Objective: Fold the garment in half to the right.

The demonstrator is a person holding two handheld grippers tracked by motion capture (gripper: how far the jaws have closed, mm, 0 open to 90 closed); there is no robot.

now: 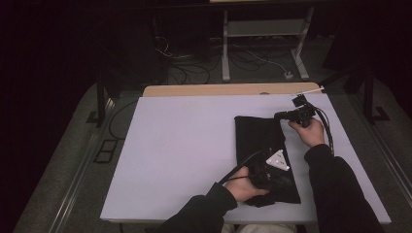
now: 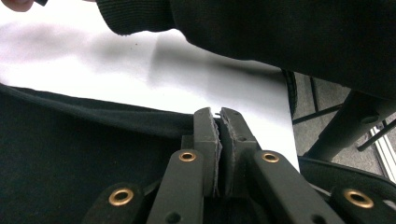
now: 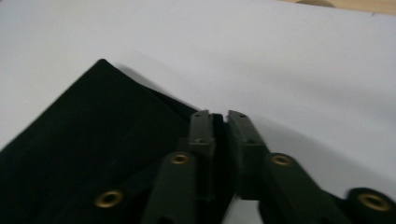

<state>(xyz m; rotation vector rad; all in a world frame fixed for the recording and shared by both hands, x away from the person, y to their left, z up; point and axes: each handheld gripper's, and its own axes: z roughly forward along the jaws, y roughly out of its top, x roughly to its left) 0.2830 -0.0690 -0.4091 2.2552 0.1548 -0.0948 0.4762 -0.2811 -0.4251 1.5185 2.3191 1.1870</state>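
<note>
A folded black cloth [image 1: 265, 155] lies on the white surface [image 1: 184, 145]. The left gripper [image 2: 219, 122] is clamped on its near edge; the right gripper [image 3: 219, 119], at the far corner, has jaws slightly apart, seemingly letting go. Next probably comes another fold or smoothing.

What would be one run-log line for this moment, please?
left tool: shut on black cloth | right tool: at cloth's far corner, grip unclear | table: white

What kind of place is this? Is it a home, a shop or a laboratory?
Most likely a laboratory or recording workspace, not a home. A plain white table stands in a dark room, loose cables lie on the floor behind it beside a metal stand, and a person works on a black cloth with hand-held grippers.
</note>
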